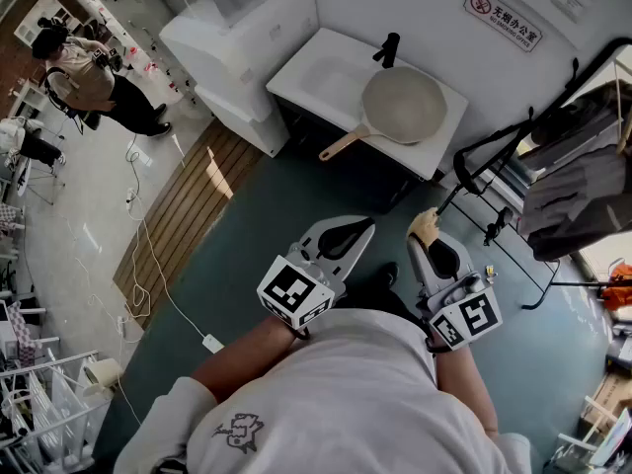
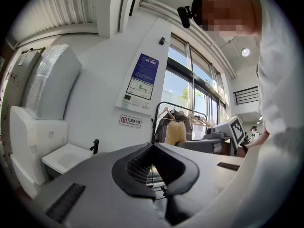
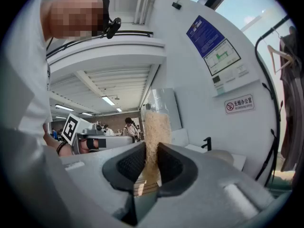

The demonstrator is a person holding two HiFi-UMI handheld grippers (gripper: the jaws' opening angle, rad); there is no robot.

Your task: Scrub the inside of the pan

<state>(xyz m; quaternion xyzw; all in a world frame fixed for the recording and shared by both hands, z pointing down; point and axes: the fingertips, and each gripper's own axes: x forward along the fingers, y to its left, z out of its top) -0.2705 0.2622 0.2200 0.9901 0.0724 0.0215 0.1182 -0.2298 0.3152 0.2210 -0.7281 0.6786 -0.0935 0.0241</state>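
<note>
While the pan (image 1: 405,105) is sitting on the white sink counter (image 1: 296,77) in the upper middle of the head view, well apart from both grippers, no scrubbing is going on yet. I think this is the walking-up step. The right gripper (image 1: 427,233) is squeezing a tan, fuzzy scrubber (image 3: 156,127) between its jaws. The left gripper (image 1: 354,233) is pinched tight on nothing. Both are being held low near the person's belly, pointing at the sink. Next, the scrubber is going to need moving forward and down into the pan.
</note>
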